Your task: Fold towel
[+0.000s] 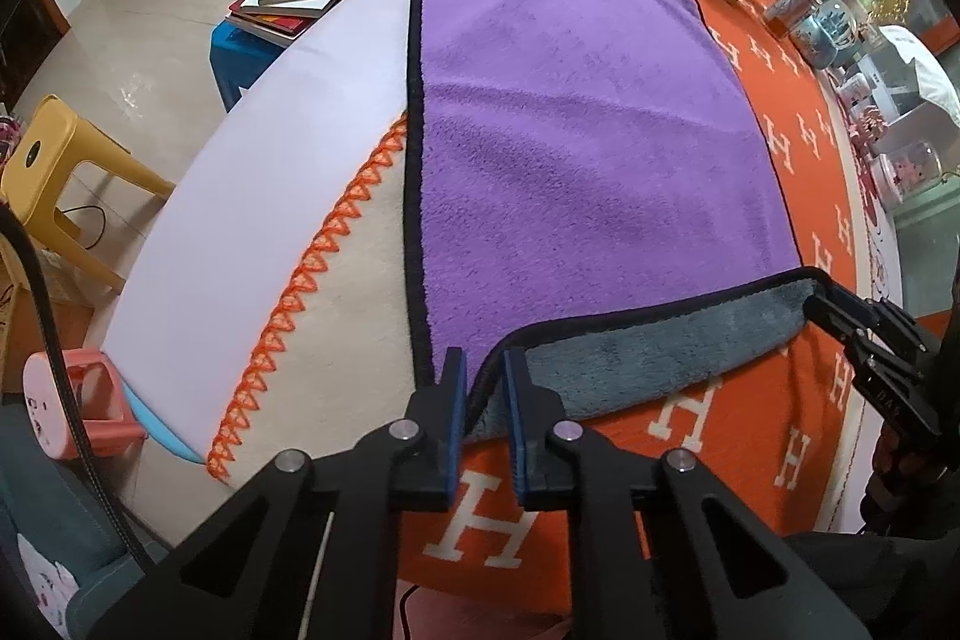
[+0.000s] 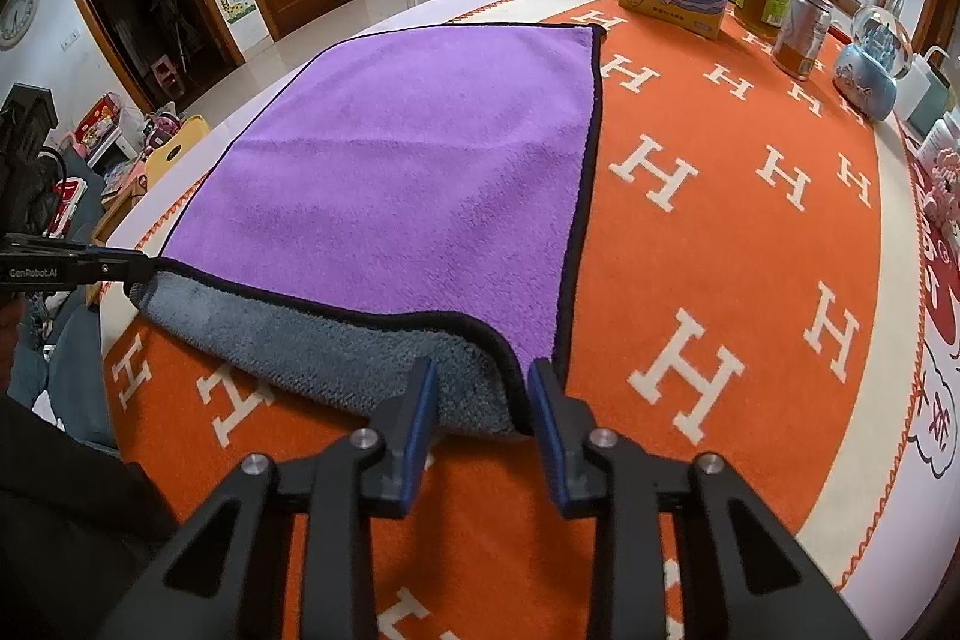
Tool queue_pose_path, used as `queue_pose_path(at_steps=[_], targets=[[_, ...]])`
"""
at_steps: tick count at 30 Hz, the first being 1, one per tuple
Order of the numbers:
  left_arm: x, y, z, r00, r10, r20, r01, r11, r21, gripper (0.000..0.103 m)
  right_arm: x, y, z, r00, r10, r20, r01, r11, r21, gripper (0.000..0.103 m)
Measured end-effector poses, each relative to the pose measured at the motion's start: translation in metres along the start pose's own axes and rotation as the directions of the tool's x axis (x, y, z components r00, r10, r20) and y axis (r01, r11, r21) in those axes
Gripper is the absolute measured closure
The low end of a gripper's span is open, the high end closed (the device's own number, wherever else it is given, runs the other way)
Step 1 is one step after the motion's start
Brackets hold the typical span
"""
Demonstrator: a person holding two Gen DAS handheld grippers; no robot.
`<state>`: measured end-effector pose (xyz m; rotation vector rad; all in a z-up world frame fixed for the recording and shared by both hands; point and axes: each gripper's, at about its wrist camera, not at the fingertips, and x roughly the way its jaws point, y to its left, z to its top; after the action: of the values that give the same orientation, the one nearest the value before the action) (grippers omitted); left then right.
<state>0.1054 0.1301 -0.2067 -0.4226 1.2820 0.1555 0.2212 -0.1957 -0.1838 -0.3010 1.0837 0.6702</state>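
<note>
The left gripper (image 2: 135, 268) reads "GenRobot.AI". The orange blanket (image 2: 720, 232) has white H letters. The purple towel (image 2: 408, 172) lies flat near the table's left edge, its near edge lifted, grey side showing. Both grippers, the right gripper (image 2: 480, 400) too, sit partly open around its near corners.
</note>
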Motion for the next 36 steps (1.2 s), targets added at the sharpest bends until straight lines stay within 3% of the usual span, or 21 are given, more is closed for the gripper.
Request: queue_pose_path(at_steps=[11,19,28,36], targets=[[0.006,-0.003,-0.006,0.999,0.032,-0.034,-0.03,0.998,0.054,0.099,-0.006,-0.009,0.0,1.0,-0.01,0.022,0.01,0.999,0.032,0.094],[-0.004,-0.005,-0.005,0.999,0.054,-0.009,-0.053,0.996,0.069,0.099,-0.013,-0.01,0.005,0.999,0.0,0.048,-0.002,0.999,0.046,0.096],[-0.04,-0.008,0.015,0.994,0.07,0.083,-0.078,0.991,0.106,0.099,-0.032,-0.01,0.026,0.992,-0.008,0.128,0.006,1.0,0.019,0.096],[-0.09,-0.018,0.061,0.969,0.078,0.233,-0.122,0.977,0.178,0.099,-0.051,-0.014,0.058,0.973,-0.029,0.228,0.029,1.0,0.005,0.096]])
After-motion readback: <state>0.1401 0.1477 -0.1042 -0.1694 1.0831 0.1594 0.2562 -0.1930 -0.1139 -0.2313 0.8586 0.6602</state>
